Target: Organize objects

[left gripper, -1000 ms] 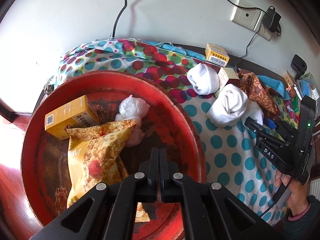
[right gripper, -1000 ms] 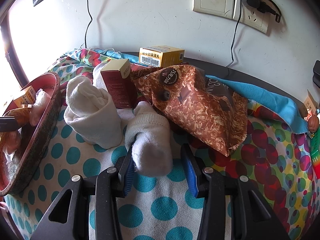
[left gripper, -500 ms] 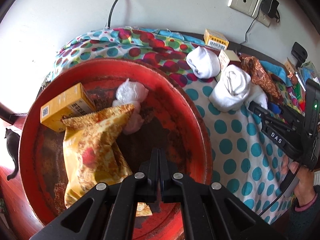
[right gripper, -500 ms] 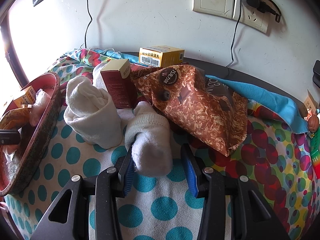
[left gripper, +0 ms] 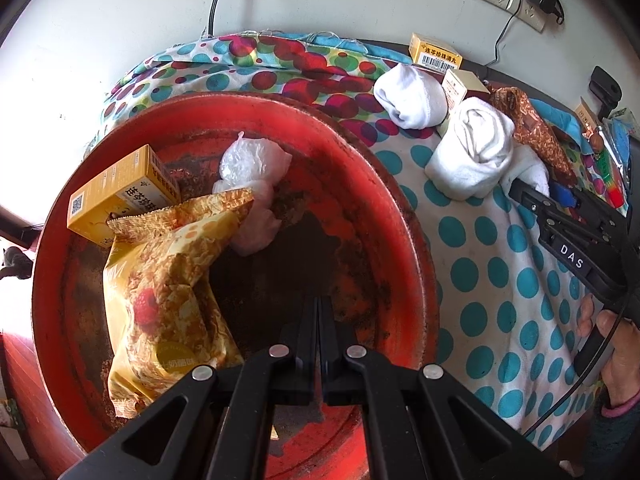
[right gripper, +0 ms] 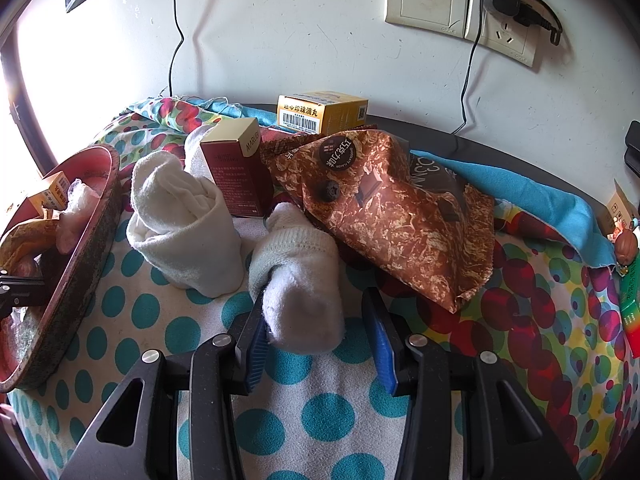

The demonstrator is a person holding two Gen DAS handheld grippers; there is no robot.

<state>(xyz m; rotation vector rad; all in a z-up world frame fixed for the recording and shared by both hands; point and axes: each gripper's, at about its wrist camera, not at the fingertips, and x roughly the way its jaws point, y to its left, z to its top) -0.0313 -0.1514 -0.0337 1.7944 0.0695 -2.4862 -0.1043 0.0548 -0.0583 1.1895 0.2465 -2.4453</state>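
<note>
My left gripper (left gripper: 318, 308) is shut and empty, held above a round red tray (left gripper: 404, 216). The tray holds a yellow box (left gripper: 120, 196), a yellow snack bag (left gripper: 168, 288) and a white plastic bundle (left gripper: 252, 168). My right gripper (right gripper: 316, 332) is open around a rolled white sock (right gripper: 300, 276) on the dotted cloth; the sock touches the left blue pad. A second rolled sock (right gripper: 184, 228), a red box (right gripper: 236, 168), a brown snack bag (right gripper: 384, 208) and a yellow box (right gripper: 320, 112) lie beyond it.
A third white sock (left gripper: 412, 96) lies near the wall. The wall has sockets (right gripper: 460, 4) and hanging cables. Small items sit at the cloth's right edge (right gripper: 628, 240). The tray's rim (right gripper: 80, 256) is left of the right gripper.
The left gripper has risen and pulled back over the tray, still shut. The right gripper has stayed open around the sock.
</note>
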